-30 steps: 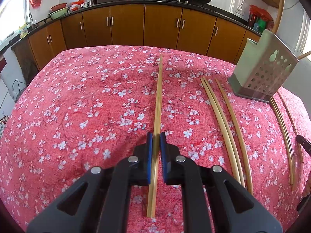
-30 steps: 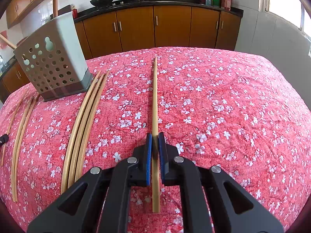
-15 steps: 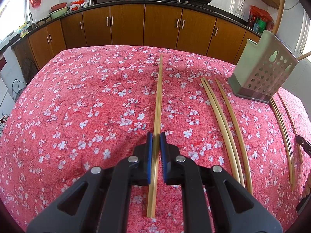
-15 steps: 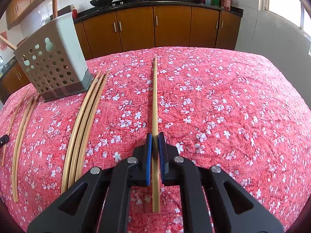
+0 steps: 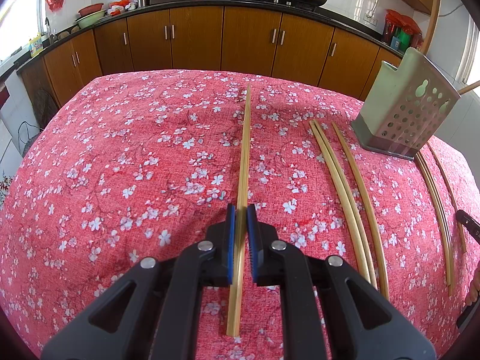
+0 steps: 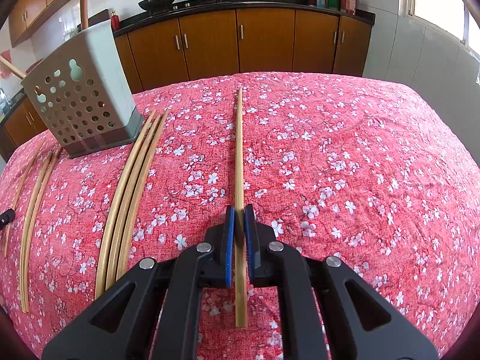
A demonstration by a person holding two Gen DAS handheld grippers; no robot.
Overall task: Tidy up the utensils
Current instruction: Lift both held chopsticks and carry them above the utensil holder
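In the left wrist view my left gripper (image 5: 241, 210) is shut on a bamboo chopstick (image 5: 245, 150) that lies along the red flowered tablecloth. In the right wrist view my right gripper (image 6: 239, 210) is shut on another bamboo chopstick (image 6: 239, 150), also lying flat on the cloth. A grey-green perforated utensil holder (image 5: 405, 111) stands at the right of the left view and at the left of the right view (image 6: 81, 99). Several loose chopsticks (image 5: 345, 192) lie beside it, and several more show in the right wrist view (image 6: 129, 186).
More chopsticks (image 5: 435, 204) lie past the holder near the table's right edge. Wooden utensil handles (image 6: 84, 0) stick up out of the holder. Brown kitchen cabinets (image 5: 249, 42) with woks on the counter run behind the table. The right gripper's tip (image 5: 468, 225) shows at the left view's right edge.
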